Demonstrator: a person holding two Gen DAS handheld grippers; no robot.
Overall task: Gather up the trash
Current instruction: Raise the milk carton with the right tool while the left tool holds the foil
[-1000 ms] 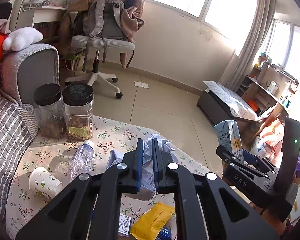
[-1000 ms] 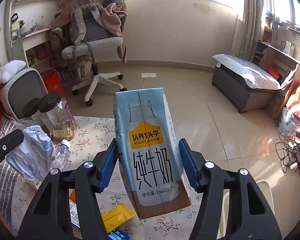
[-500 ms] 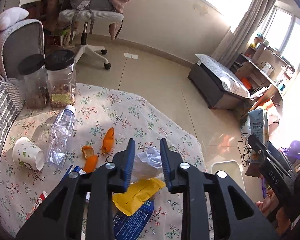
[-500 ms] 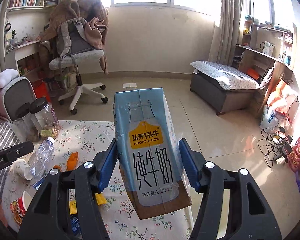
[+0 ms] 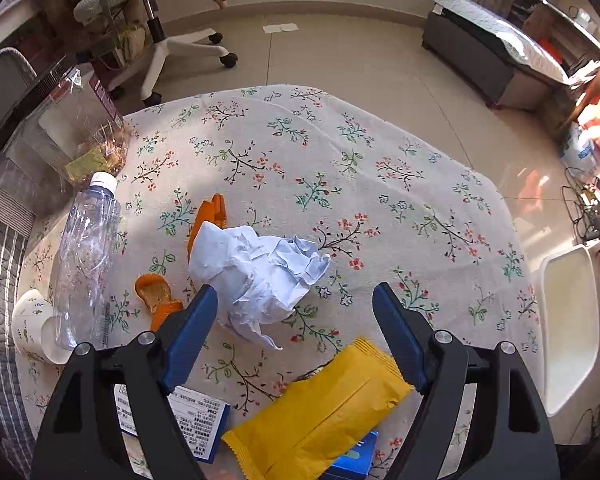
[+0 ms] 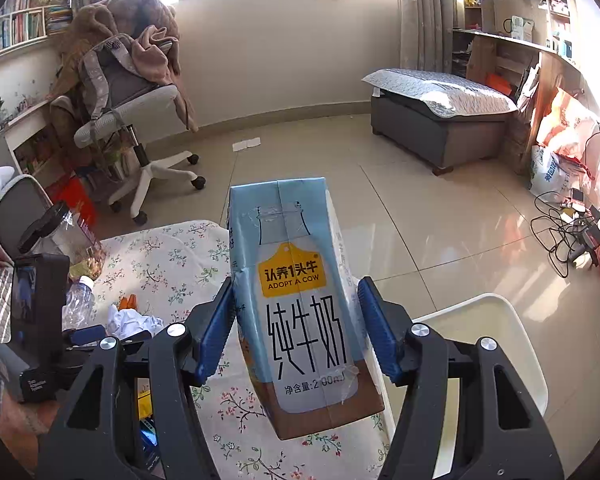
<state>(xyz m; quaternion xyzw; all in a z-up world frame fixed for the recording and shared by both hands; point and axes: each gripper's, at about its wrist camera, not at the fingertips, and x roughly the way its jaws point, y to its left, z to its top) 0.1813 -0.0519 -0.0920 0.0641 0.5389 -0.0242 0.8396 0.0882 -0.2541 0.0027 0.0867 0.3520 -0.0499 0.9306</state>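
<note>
Cardboard carton: the milk carton [image 6: 300, 312] is clamped upright in the right gripper [image 6: 296, 328], above the white bin [image 6: 500, 344]
Paper ball: the crumpled paper [image 5: 256, 272] lies on the flowered tablecloth [image 5: 380, 160], beside the orange peel [image 5: 156, 296]
Left gripper [image 5: 292, 332]: jaws opening, paper just ahead, untouched
Handling: light, soft, springy (likely squashes); pinch across its bulky middle
</note>
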